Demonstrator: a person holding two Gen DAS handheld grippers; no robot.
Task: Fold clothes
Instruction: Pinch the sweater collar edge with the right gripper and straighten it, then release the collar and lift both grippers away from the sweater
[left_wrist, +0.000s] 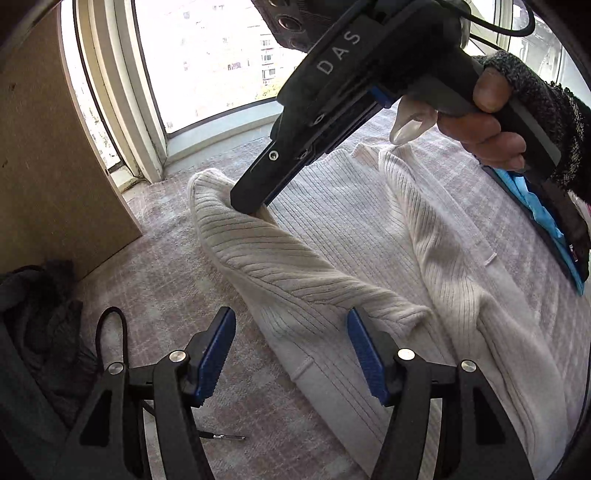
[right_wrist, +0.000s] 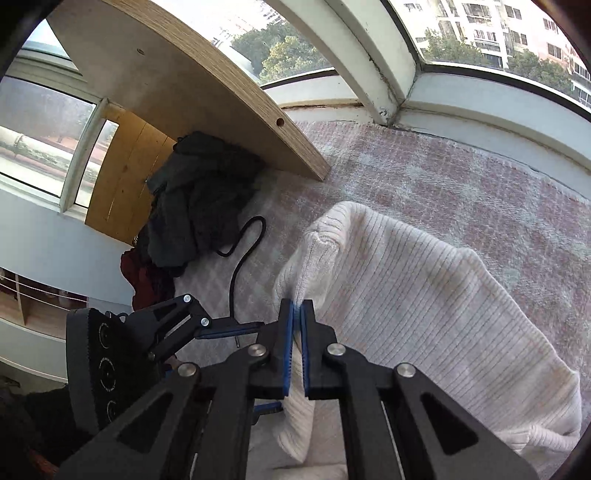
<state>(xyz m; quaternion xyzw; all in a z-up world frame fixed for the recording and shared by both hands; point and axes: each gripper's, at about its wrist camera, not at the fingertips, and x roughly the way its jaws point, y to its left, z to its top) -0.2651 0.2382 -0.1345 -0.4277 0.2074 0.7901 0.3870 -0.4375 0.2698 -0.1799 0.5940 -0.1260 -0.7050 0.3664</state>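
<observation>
No bins or baskets in either view; nothing sits inside anything. The clothes lie loose on a pink-and-grey checked blanket (left_wrist: 177, 280) w/ a window (left_wrist: 207, 55) behind.

White ribbed sweater (left_wrist: 332, 229) lies spread on the blanket, front side up, one sleeve (left_wrist: 266, 258) drawn diagonally across the body. A fold of the sweater near the shoulder end is raised off the blanket.

Right hand-held gripper (right_wrist: 297, 343): jaws pressed nearly together, blue pads clamping a pinch of the sweater's edge. In the right wrist view the knit rises from the pads & drapes away to the right over the blanket. In the left wrist view the same gripper comes down from top right, tip buried in the raised fold, a person's hand (left_wrist: 491, 122) in a dark knit sleeve on its handle.

Left hand-held gripper (left_wrist: 291, 354): jaws wide apart, holding nothing. It hovers low over the near part of the sweater; sleeve cuff lies just ahead of the right-side pad, not btwn the pads.

Dark clothes pile (right_wrist: 199, 199) sits at the blanket's left, against a wooden board (right_wrist: 177, 85), well apart from the sweater. Black cable (right_wrist: 240, 258) loops beside the pile. Blue cloth (left_wrist: 543, 218) shows at far right edge, under the person's arm.
</observation>
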